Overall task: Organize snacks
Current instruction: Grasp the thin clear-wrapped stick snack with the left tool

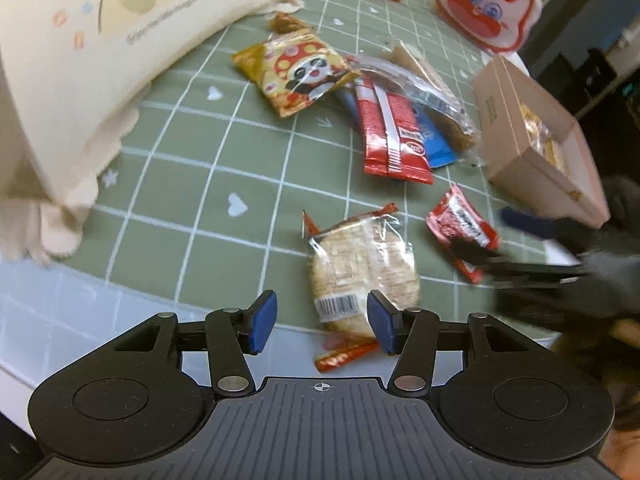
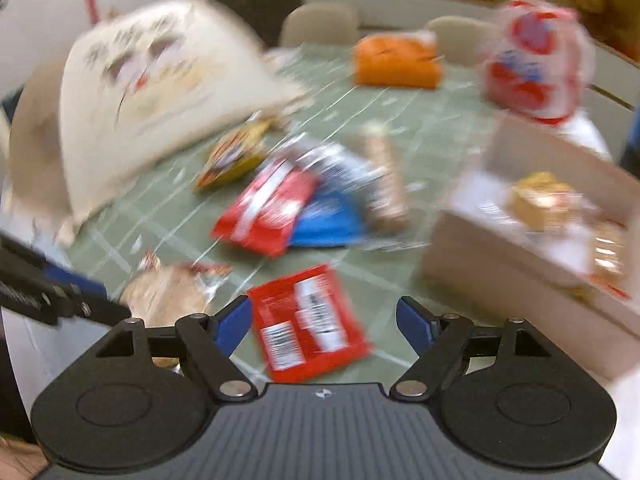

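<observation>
Hovering over the green checked worktop (image 1: 168,168), my left gripper (image 1: 322,322) jaws gape around a clear-wrapped rice cracker (image 1: 360,268); my right gripper (image 2: 324,320) jaws gape above a red packet (image 2: 308,320) lying flat.

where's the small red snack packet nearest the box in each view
Left wrist view: the small red packet lies right of centre on the green cloth, just below the box, with the right claw reaching in over it.
Right wrist view: the small red packet lies low in the middle, between the open pads of that claw.
Shared landmark: the pale cardboard box, to the packet's right in both views.
</observation>
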`<state>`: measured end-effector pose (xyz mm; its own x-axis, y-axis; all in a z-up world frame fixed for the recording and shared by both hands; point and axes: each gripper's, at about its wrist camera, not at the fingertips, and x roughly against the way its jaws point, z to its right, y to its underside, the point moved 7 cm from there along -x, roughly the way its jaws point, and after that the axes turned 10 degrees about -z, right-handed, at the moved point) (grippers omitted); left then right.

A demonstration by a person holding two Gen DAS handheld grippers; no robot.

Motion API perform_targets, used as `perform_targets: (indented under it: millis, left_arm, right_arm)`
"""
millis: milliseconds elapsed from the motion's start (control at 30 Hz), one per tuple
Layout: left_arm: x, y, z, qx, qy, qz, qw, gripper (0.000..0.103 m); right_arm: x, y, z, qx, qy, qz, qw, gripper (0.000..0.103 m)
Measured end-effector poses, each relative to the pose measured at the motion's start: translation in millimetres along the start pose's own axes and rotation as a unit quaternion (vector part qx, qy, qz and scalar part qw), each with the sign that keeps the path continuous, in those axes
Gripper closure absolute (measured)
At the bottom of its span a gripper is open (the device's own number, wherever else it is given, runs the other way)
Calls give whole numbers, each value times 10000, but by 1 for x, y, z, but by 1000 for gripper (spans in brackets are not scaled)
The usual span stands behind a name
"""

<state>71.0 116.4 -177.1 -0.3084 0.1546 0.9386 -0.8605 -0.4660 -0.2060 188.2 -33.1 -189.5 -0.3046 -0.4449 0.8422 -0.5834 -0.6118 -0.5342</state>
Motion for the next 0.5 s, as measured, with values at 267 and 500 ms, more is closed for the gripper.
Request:
perform_targets:
  millis: [267,500]
  left_arm:
    - [-14,-7,18,-90,65,4,9999,48]
    - [-29,-18,44,-446,189,-99,9988,46]
  right_arm:
    - [-4,18,13,-618,983,-250,9929,35]
    - [35,58,39,-1341,799,-129,9877,35]
